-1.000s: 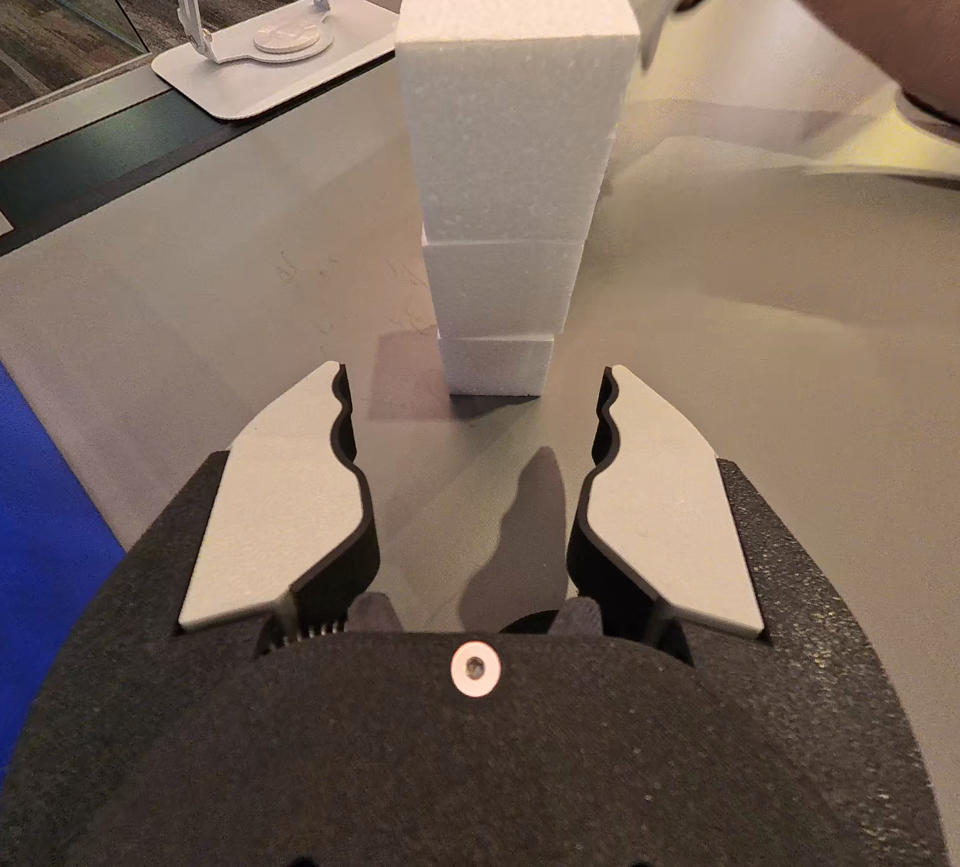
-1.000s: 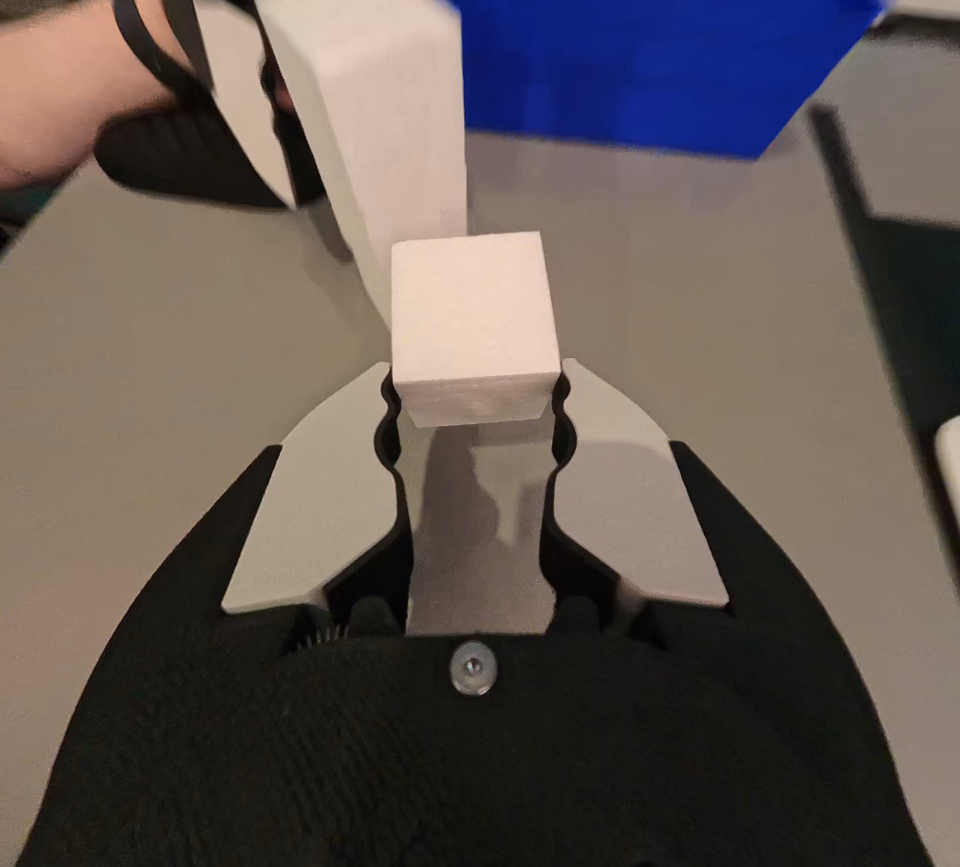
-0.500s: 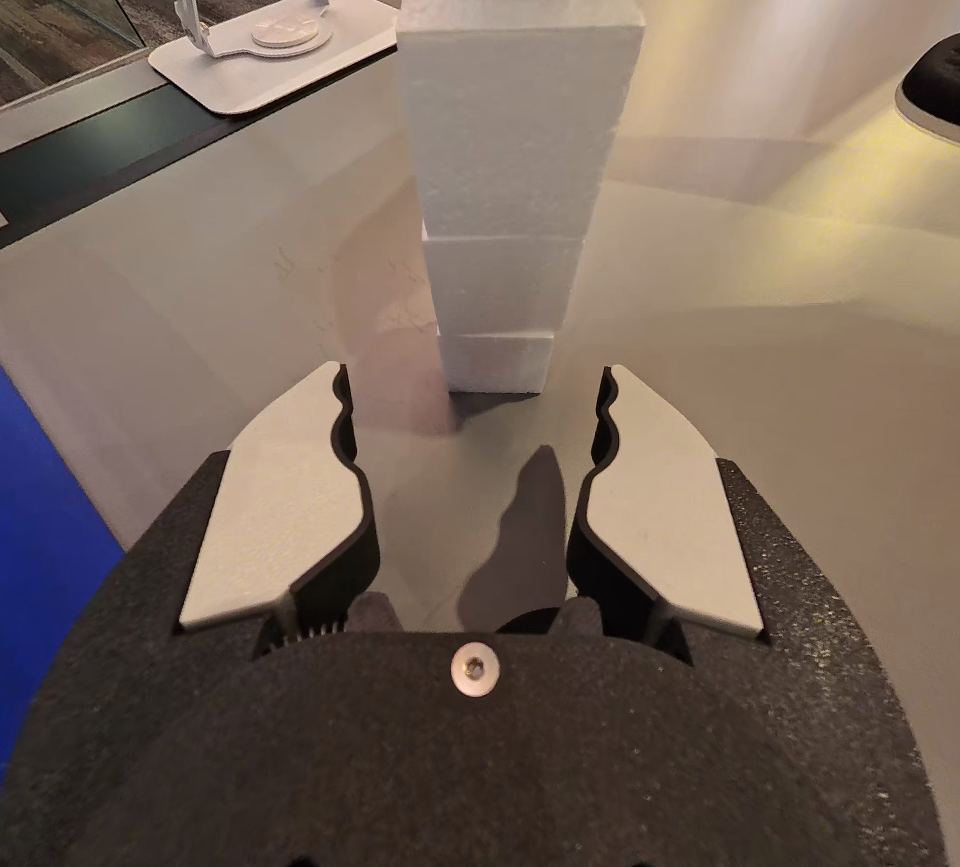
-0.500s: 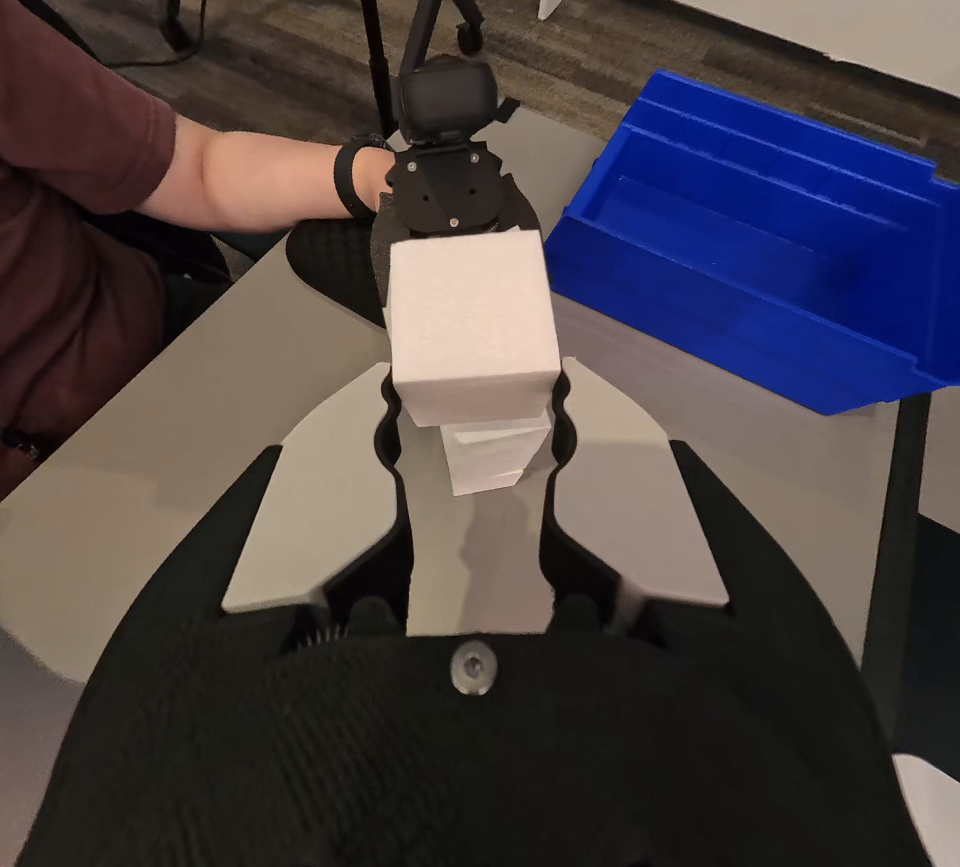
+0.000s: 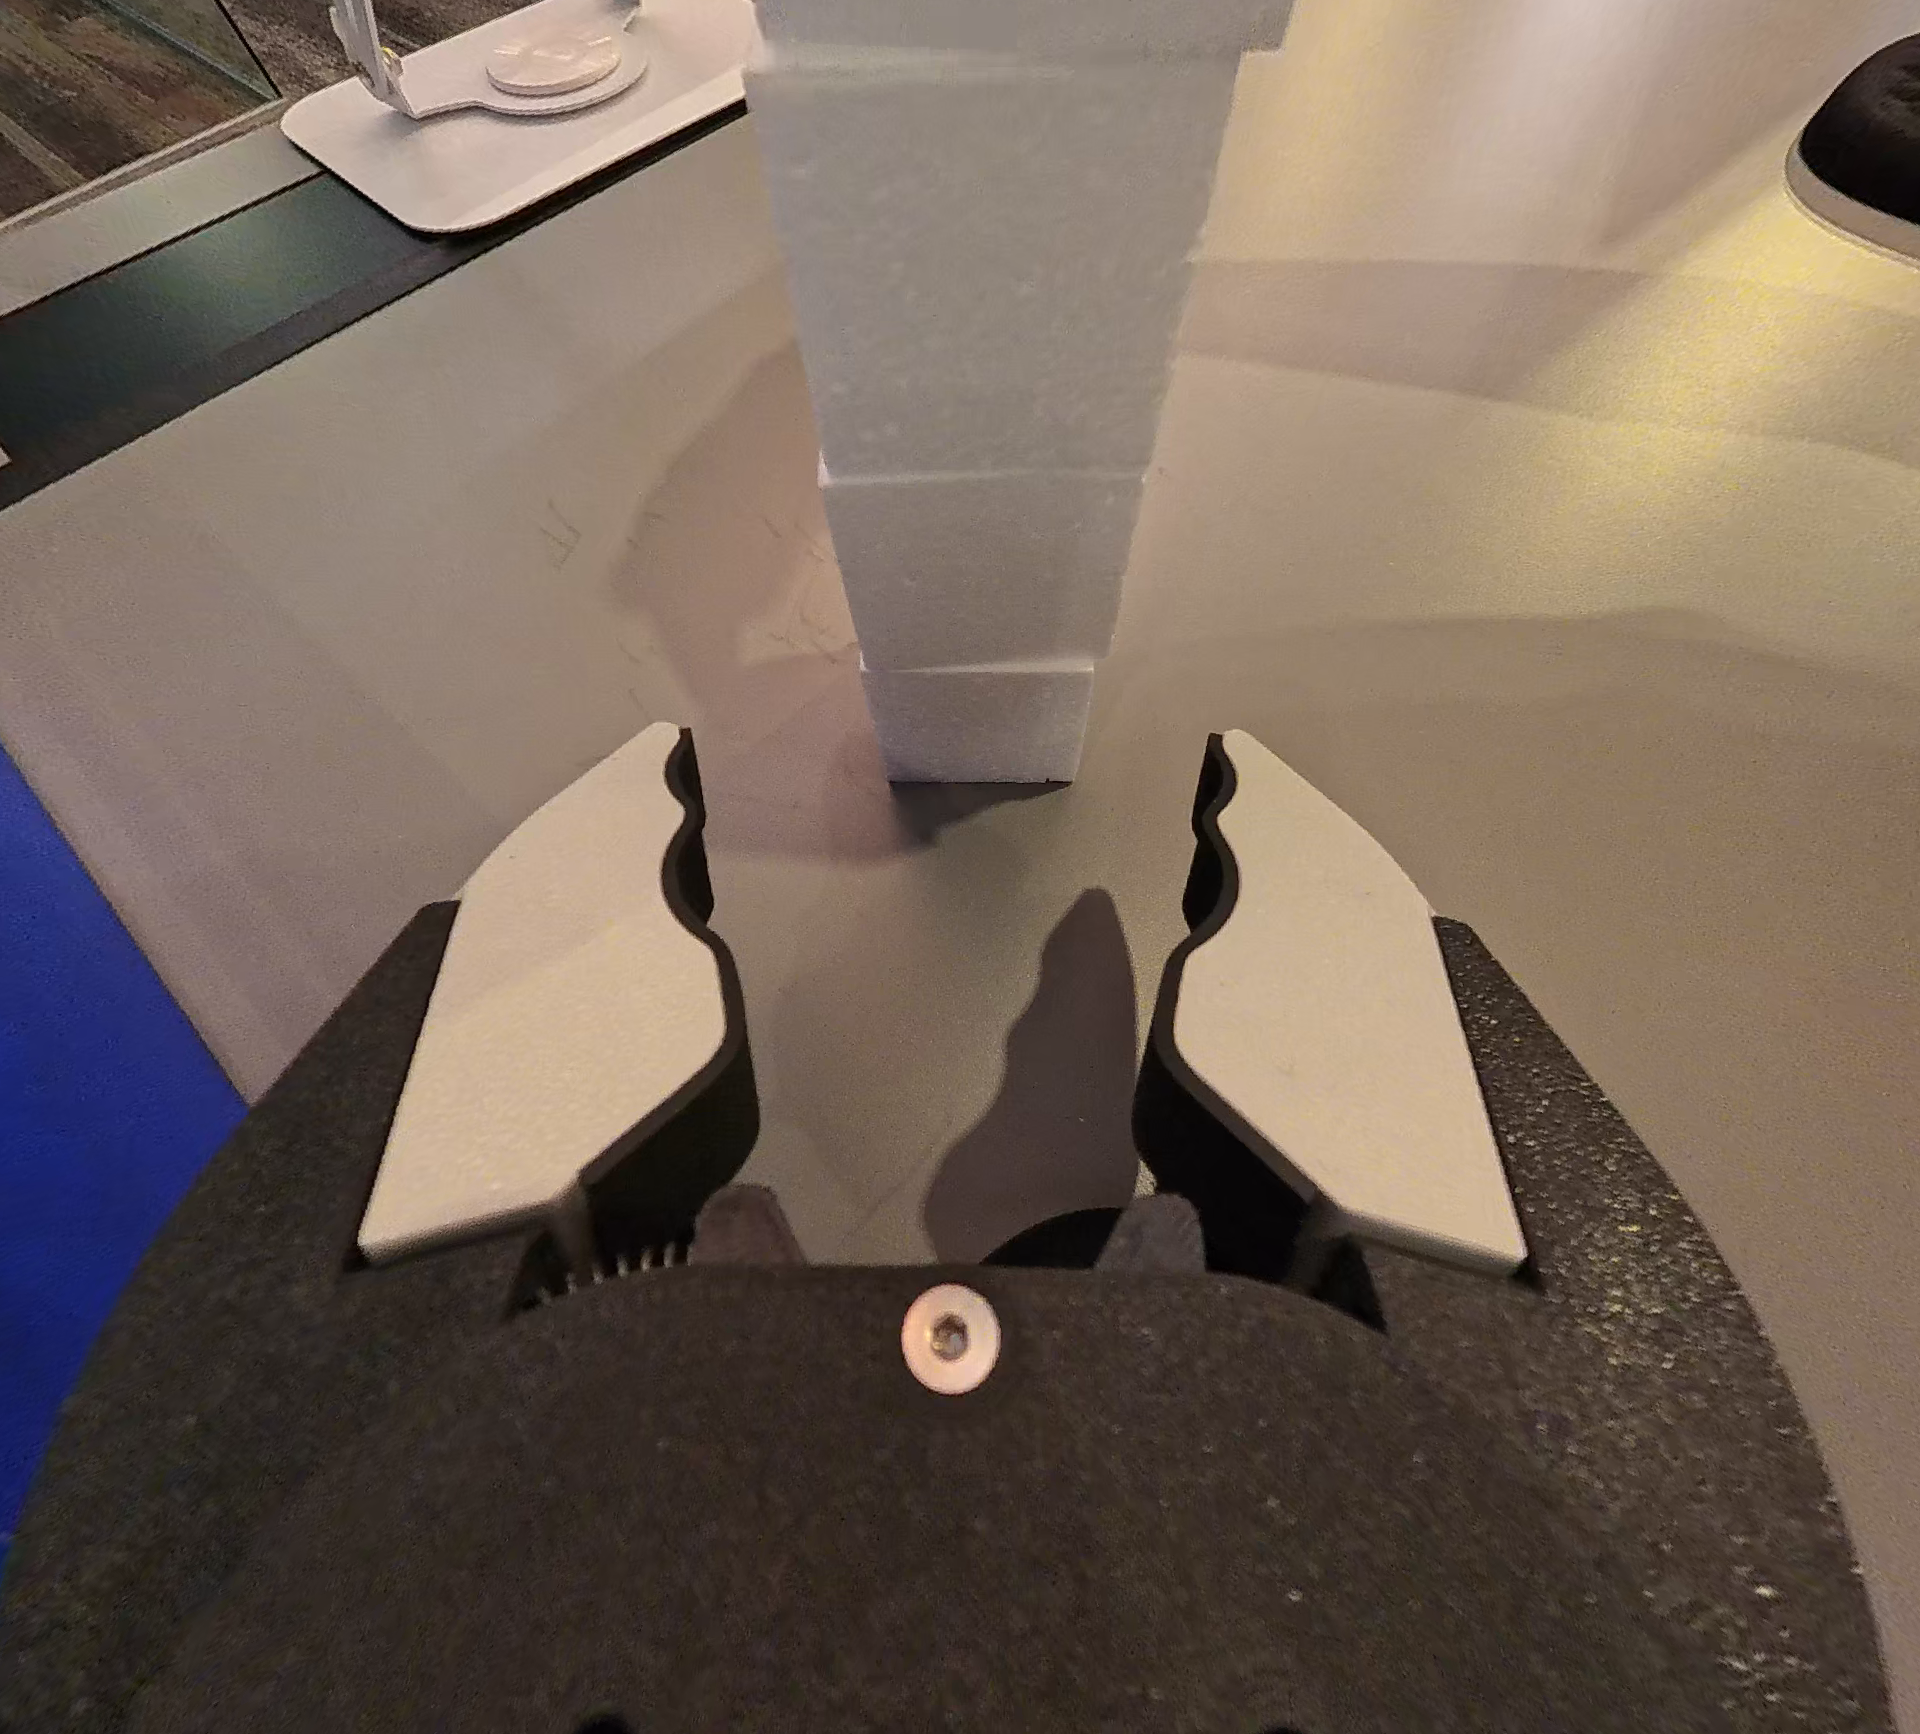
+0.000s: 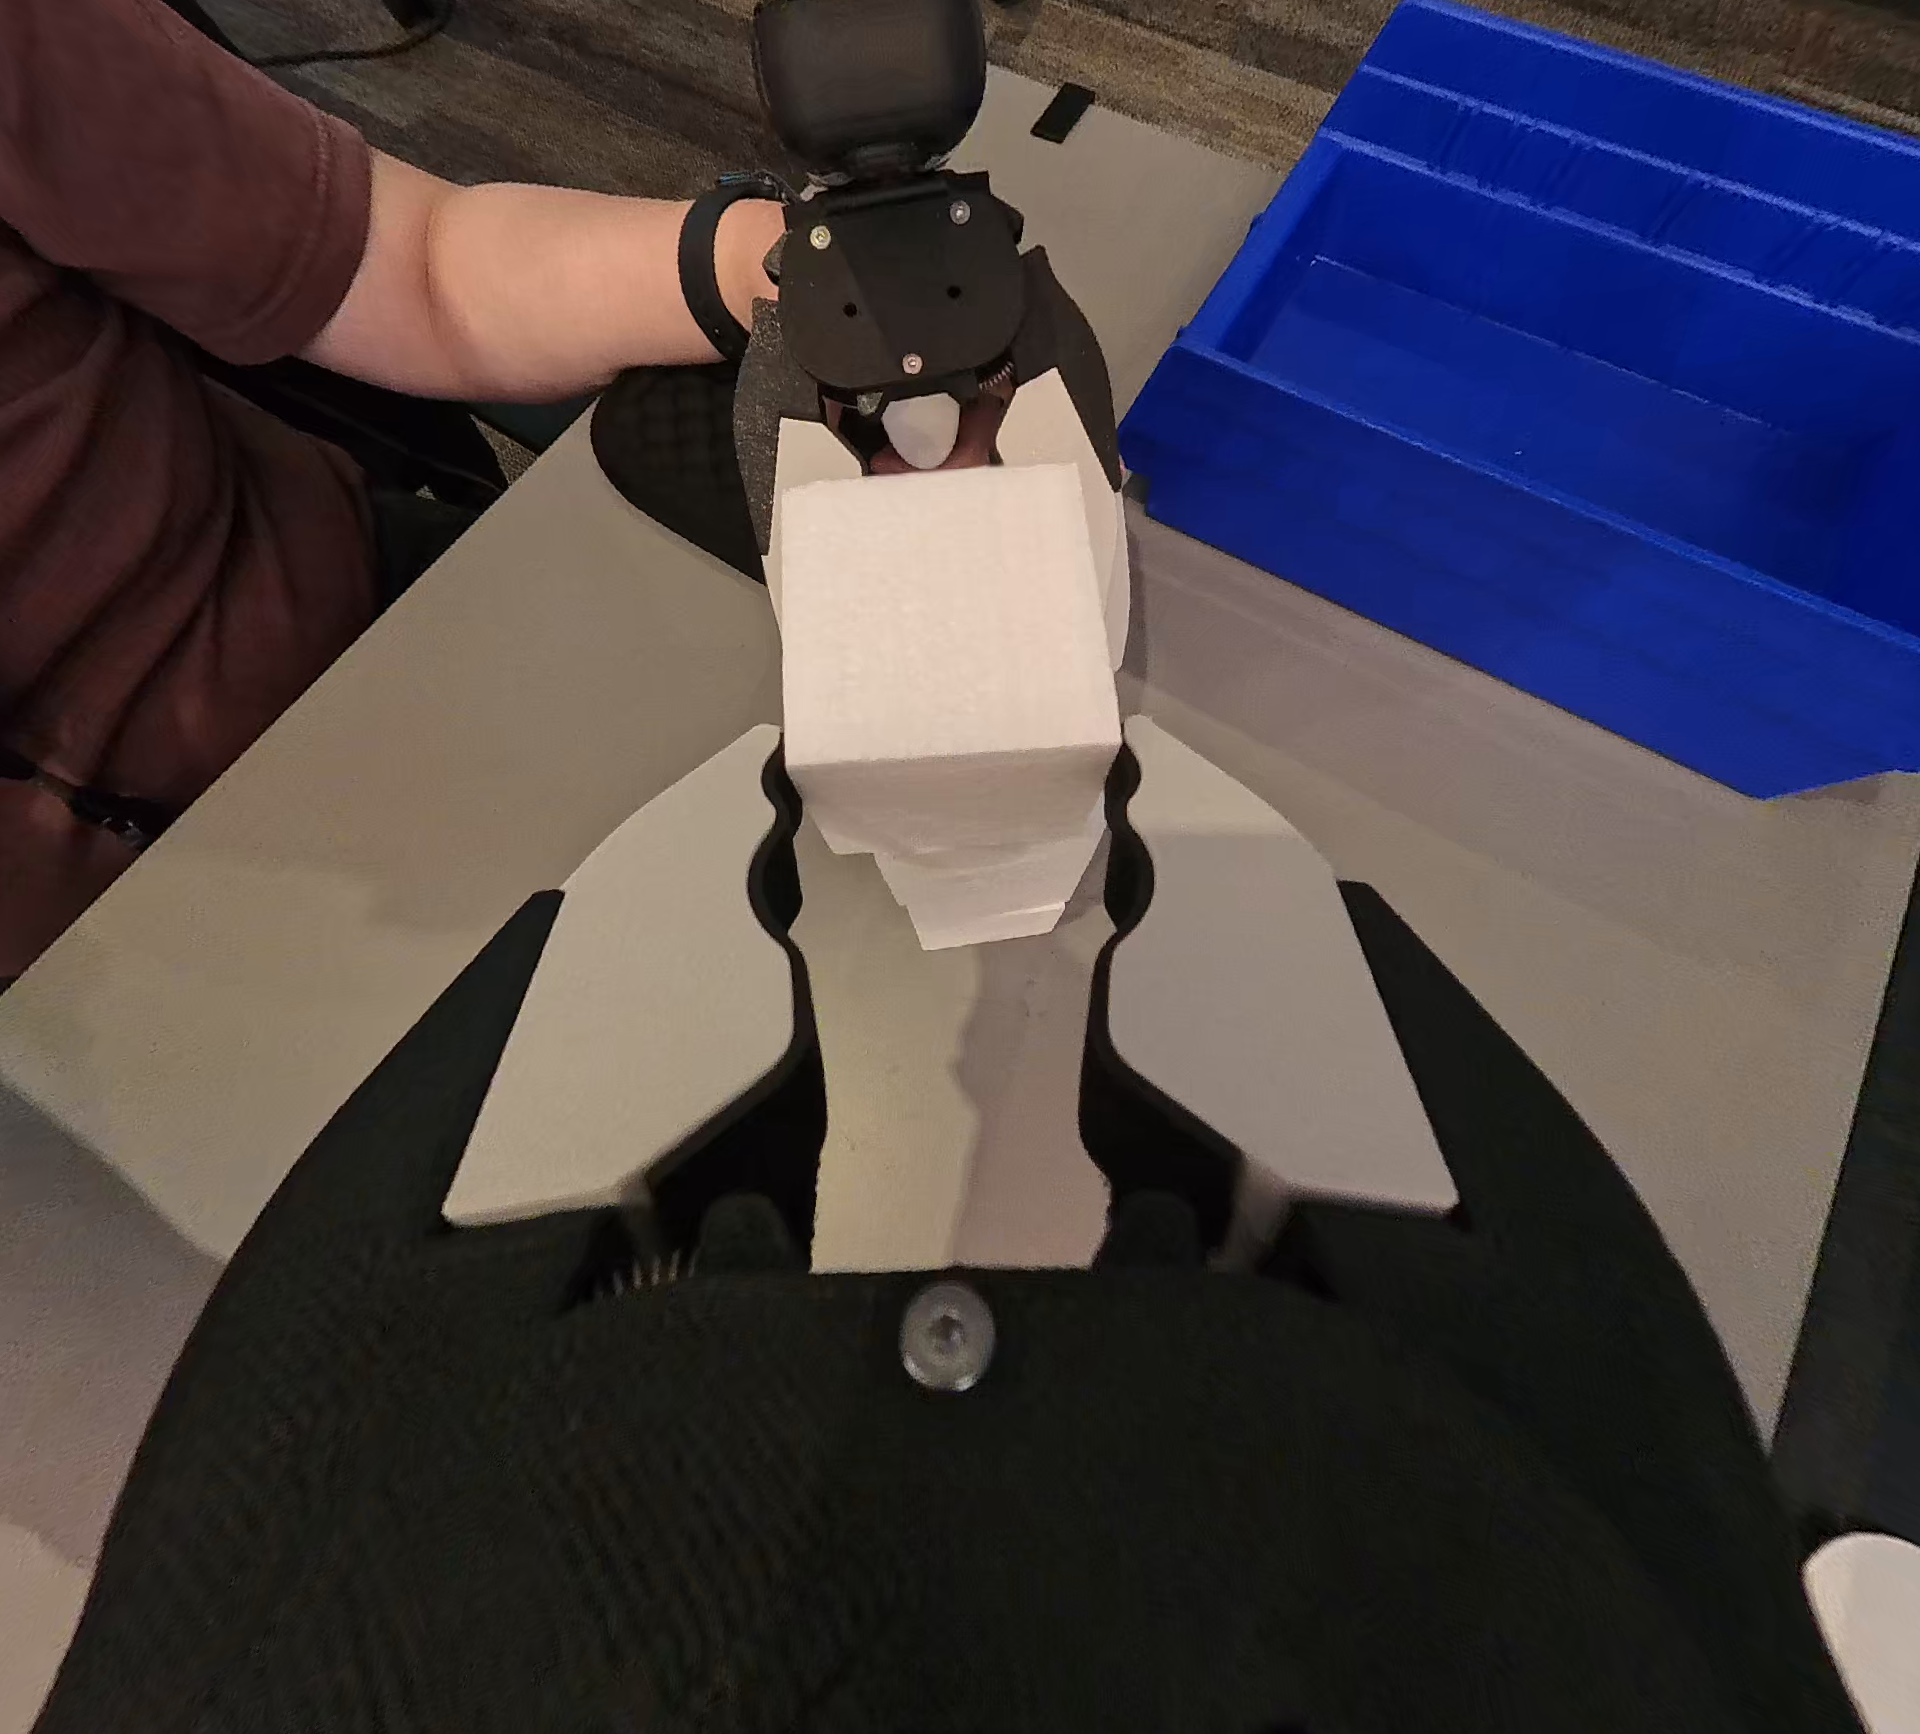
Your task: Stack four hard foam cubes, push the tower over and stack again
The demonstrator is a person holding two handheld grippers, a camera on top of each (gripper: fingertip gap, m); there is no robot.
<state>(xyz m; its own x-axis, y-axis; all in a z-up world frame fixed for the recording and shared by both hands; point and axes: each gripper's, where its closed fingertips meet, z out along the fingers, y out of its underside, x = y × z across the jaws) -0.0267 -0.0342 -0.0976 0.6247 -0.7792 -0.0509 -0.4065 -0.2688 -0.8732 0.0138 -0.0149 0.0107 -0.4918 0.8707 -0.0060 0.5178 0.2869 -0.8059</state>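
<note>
Left wrist view: tower of white foam cubes (image 5: 987,396) upright on the grey table (image 5: 1507,749), just ahead of the left gripper (image 5: 951,811), top cut off by the frame. Bare tabletop to either side of the tower; left table edge near a white lamp base (image 5: 520,115), blue bin (image 5: 73,988) at the lower left. Left gripper spread wide, holding nothing, fingertips apart from the bottom cube.

Right wrist view: same tower seen from above, top foam cube (image 6: 940,635) between the tips of the right gripper (image 6: 951,775), jaws pinching its sides (cubes below slightly offset). Blue bin (image 6: 1558,437) well to the right on the table (image 6: 416,801), near table edge at the left by a person's forearm (image 6: 499,302). Left gripper (image 6: 925,458) just behind the tower. No readable writing anywhere.
</note>
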